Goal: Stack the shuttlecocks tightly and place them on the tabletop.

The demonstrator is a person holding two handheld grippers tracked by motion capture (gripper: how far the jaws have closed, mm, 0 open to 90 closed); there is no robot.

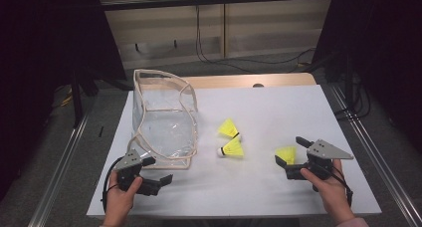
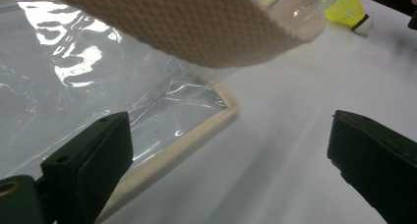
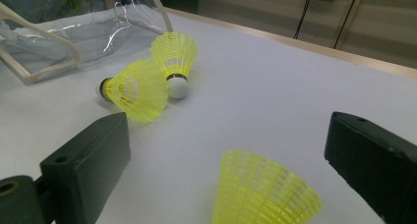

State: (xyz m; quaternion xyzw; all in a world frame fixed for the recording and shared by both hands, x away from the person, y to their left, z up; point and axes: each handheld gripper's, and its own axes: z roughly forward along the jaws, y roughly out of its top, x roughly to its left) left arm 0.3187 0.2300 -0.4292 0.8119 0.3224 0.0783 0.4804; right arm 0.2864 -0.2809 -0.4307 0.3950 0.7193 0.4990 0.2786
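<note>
In the high view we hold the right gripper (image 1: 290,157) at the lower right of the frame, its jaws spread wide around a yellow shuttlecock (image 1: 286,153) that stands on the white surface (image 1: 278,107) with its skirt between them, touching neither jaw as far as we can tell. In the right gripper view that shuttlecock (image 3: 263,194) sits at the bottom centre, skirt flaring toward the camera, with clear surface showing between it and each black jaw. Two more yellow shuttlecocks lie near the middle of the high view, well apart from the right gripper: one (image 1: 228,129) higher up, the other (image 1: 232,149) just below it with its white cork pointing left; they lie close together and seem to touch. At the lower left of the high view we hold the left gripper (image 1: 158,170), also spread and holding nothing, just beside the near corner of a clear plastic bag (image 1: 164,122) with cream trim, which stands open on the left half of the surface. In the left gripper view the bag's trimmed edge (image 2: 196,135) runs between the jaws, and a cream strap (image 2: 196,27) crosses the top of the frame.
</note>
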